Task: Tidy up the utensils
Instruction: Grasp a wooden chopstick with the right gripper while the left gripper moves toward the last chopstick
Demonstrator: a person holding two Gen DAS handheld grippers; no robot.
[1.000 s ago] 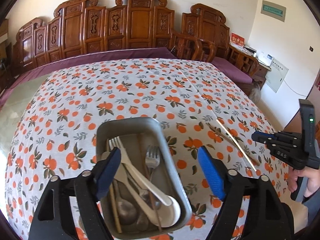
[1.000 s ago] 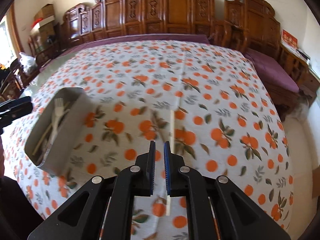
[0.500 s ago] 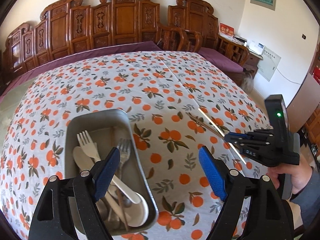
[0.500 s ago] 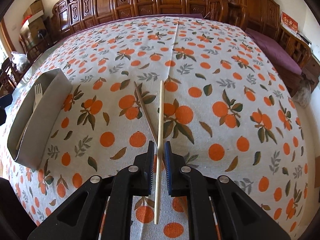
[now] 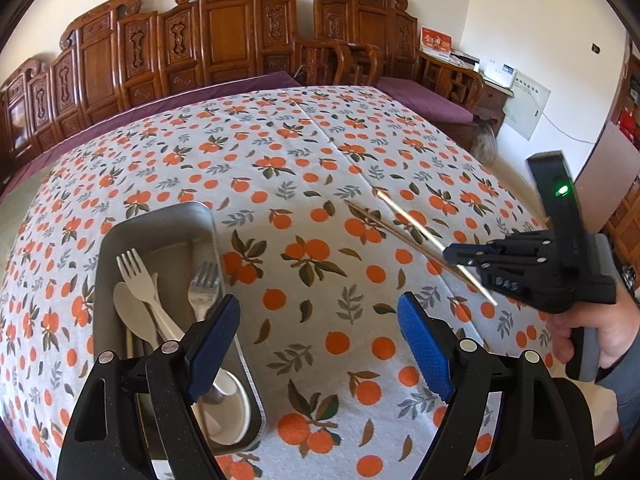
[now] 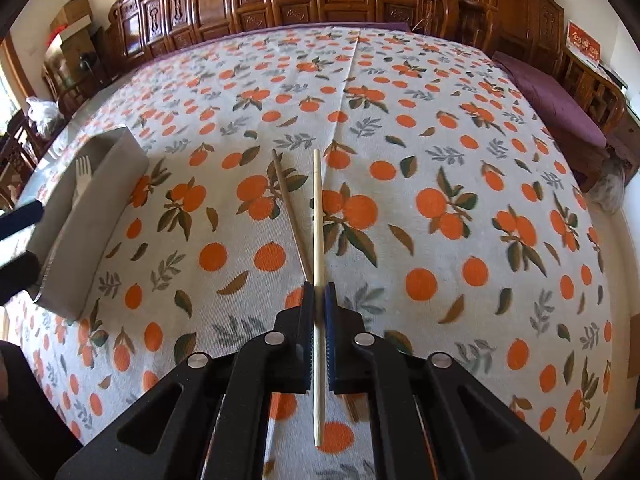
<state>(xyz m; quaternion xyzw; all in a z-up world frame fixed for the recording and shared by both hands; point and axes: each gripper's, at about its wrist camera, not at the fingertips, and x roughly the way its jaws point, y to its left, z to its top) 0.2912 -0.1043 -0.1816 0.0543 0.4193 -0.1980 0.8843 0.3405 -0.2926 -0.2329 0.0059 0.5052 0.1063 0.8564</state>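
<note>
Left wrist view: left gripper (image 5: 318, 354) spread wide, holding nothing, hanging over the near edge of the table (image 5: 280, 152) just right of the tray (image 5: 160, 220). Tray already holds a white fork (image 5: 134, 272), a metal fork (image 5: 204, 284), a white spoon (image 5: 134, 316) and more pieces half hidden by the left finger. Right gripper (image 5: 452, 254) sits at far right, clamped on the pale chopstick (image 5: 420, 228), which slants up off the cloth; the dark chopstick (image 5: 384, 226) lies beside it on the cloth. Left gripper's spot by the tray looks like readiness to steady it or take a handover; that is a guess.

Right wrist view: right gripper (image 6: 318, 304) clenched on the pale chopstick (image 6: 318, 216) partway along its length, leaving a tail toward the camera, so the stick stays level. Dark chopstick (image 6: 290, 212) runs under the left pad, seemingly not gripped; hard to be sure. Tray (image 6: 92, 216) stands well left. Likely next: carry the stick left into the tray.
</note>
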